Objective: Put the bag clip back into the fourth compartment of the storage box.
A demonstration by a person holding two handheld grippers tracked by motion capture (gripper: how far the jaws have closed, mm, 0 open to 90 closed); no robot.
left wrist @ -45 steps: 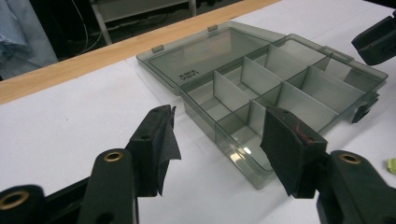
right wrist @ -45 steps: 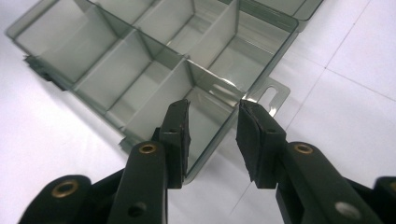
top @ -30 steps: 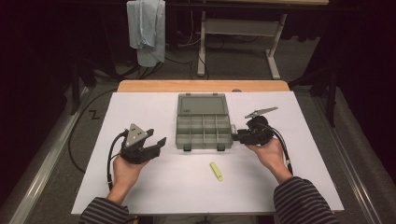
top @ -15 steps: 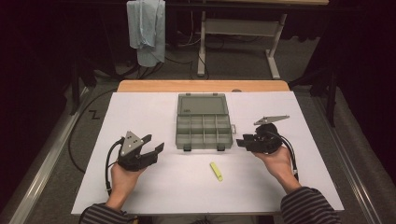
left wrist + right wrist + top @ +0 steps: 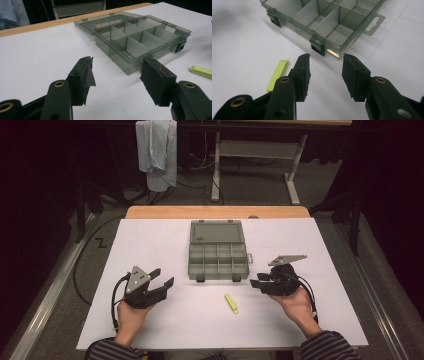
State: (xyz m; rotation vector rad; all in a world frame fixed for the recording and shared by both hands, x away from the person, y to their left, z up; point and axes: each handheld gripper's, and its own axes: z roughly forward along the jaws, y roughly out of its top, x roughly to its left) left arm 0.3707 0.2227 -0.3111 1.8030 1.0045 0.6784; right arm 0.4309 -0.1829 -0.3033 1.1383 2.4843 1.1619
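A clear grey compartment box (image 5: 218, 251) lies open at the middle of the white sheet, lid laid back and compartments empty. A small yellow-green piece (image 5: 231, 303) lies just in front of it. My left gripper (image 5: 162, 277) rests left of the box, open and empty. From the left gripper view the box (image 5: 140, 37) lies beyond the open gripper (image 5: 116, 66), and the piece (image 5: 201, 72) is at the right edge. My right gripper (image 5: 257, 281) sits right of the piece; its jaws have just been opening with nothing between them. In its own view the right gripper (image 5: 325, 62) faces a box latch (image 5: 318, 48), the piece (image 5: 277, 75) beside its left jaw.
The white sheet (image 5: 150, 240) covers a wooden table whose far edge (image 5: 215, 211) shows. A blue cloth (image 5: 157, 150) hangs behind the table, next to a white desk frame (image 5: 250, 150). Dark floor surrounds the table.
My right gripper has drawn back from beside the box toward the person. The left gripper has barely shifted.
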